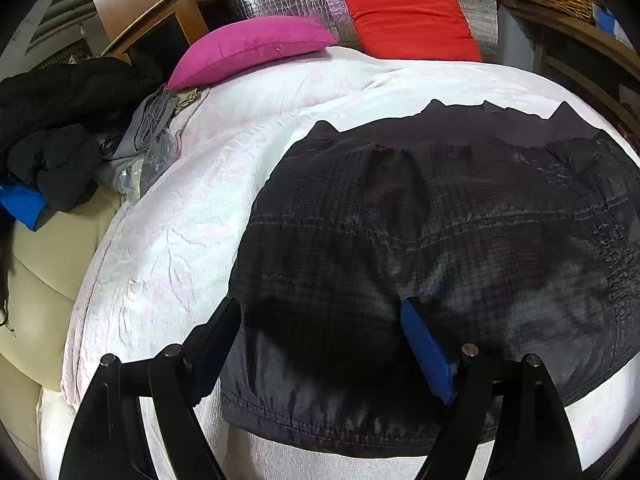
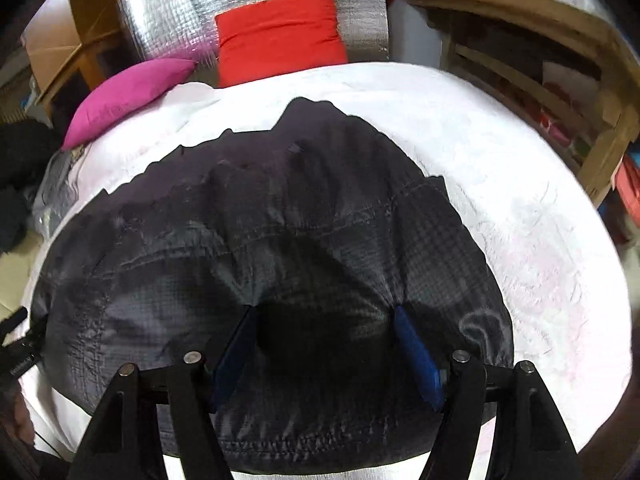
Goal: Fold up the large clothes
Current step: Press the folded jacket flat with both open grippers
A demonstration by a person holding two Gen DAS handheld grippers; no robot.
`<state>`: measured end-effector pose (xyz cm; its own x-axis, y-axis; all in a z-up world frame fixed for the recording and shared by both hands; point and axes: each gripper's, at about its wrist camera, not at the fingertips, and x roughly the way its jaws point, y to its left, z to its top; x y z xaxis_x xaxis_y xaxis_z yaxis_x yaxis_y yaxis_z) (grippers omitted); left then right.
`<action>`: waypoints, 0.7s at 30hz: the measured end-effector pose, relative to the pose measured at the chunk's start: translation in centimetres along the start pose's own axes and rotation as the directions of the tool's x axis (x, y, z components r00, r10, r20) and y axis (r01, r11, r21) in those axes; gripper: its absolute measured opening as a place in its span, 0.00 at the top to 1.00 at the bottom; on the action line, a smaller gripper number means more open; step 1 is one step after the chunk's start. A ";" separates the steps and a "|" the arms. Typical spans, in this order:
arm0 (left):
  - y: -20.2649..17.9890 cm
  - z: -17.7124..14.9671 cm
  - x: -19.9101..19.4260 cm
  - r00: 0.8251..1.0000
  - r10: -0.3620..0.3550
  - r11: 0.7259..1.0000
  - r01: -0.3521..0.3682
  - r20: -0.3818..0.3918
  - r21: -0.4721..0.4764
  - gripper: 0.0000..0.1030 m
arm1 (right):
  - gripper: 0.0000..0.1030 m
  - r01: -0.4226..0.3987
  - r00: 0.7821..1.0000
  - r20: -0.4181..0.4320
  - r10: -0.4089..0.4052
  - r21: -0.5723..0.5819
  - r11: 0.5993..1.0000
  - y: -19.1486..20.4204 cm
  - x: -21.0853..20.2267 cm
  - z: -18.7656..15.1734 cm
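A dark grey checked jacket (image 1: 440, 240) lies folded in a compact bundle on the white bedspread (image 1: 192, 200). It fills the middle of the right wrist view (image 2: 260, 248) too. My left gripper (image 1: 320, 320) is open, its blue-padded fingers (image 1: 426, 354) resting over the jacket's near left part by the hem. My right gripper (image 2: 324, 328) is open, its fingers (image 2: 418, 354) pressing down into the jacket's near right part, the fabric dented around them. Neither gripper holds cloth.
A magenta cushion (image 1: 248, 48) and a red cushion (image 1: 412, 20) lie at the bed's head against a silver foil panel (image 2: 176, 12). A pile of dark and grey clothes (image 1: 68, 128) sits at the left. Wooden shelves (image 2: 560, 92) stand at the right.
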<state>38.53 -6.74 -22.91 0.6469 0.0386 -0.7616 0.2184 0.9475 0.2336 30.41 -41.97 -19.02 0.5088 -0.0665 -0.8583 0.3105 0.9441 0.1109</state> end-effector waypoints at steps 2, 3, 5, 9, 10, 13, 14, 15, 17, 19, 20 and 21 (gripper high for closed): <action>-0.1 -0.1 -0.1 1.000 0.001 1.000 -0.001 0.005 0.004 0.20 | 0.29 -0.021 0.999 0.029 0.020 0.031 0.999 -0.3 -1.0 0.0; -0.1 -0.1 -0.1 1.000 0.004 1.000 -0.004 0.008 0.008 0.20 | 0.29 -0.026 0.998 0.049 0.024 0.039 0.999 -0.3 -1.5 0.0; -0.3 -0.2 -0.1 1.000 0.008 1.000 -0.008 0.011 0.015 0.20 | 0.29 -0.008 0.994 0.109 0.004 0.034 0.999 -0.2 -2.9 0.0; -0.4 -0.2 -0.1 1.000 0.012 1.000 -0.012 0.011 0.019 0.20 | 0.29 -0.002 0.999 0.042 -0.001 0.055 0.998 -0.8 -1.2 0.0; -0.4 -0.2 -0.1 1.000 0.011 1.000 -0.011 0.010 0.018 0.20 | 0.29 -0.007 1.000 -0.010 0.008 0.068 0.998 -1.1 -0.2 -0.2; -0.5 -0.1 -0.7 1.000 0.012 1.000 -0.012 0.008 0.017 0.20 | 0.29 0.014 1.000 -0.003 -0.013 0.036 0.999 -0.6 -0.4 -0.2; -0.5 -0.2 -1.1 1.000 0.012 1.000 -0.012 0.011 0.016 0.20 | 0.29 0.006 1.000 0.026 -0.007 0.024 1.000 -0.3 -1.3 -0.3; -0.4 -0.2 -1.5 1.000 0.015 1.000 -0.015 0.015 0.012 0.20 | 0.29 0.003 0.998 0.056 -0.004 0.017 1.000 -0.1 -2.3 -0.5; -0.2 -0.5 -3.1 0.999 0.021 1.000 -0.021 0.040 -0.010 0.20 | 0.28 0.019 0.993 0.117 -0.019 -0.001 1.000 0.6 -4.3 -0.9; 0.0 -0.9 -5.1 0.996 0.032 0.999 -0.030 0.078 -0.032 0.20 | 0.28 0.028 0.986 0.165 -0.024 -0.020 0.999 1.4 -6.4 -1.5; 0.1 -1.1 -6.3 0.995 0.039 0.998 -0.036 0.097 -0.042 0.20 | 0.28 0.033 0.982 0.189 -0.028 -0.025 0.999 1.9 -7.6 -1.9; 0.3 -1.3 -7.8 0.991 0.052 0.997 -0.046 0.121 -0.056 0.20 | 0.28 0.040 0.977 0.209 -0.033 -0.029 0.999 2.4 -8.8 -2.4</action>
<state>32.63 -6.34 -17.67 0.7408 0.0494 -0.6699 0.1476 0.9609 0.2341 24.78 -38.36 -12.39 0.6549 -0.1636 -0.7378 0.3071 0.9497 0.0620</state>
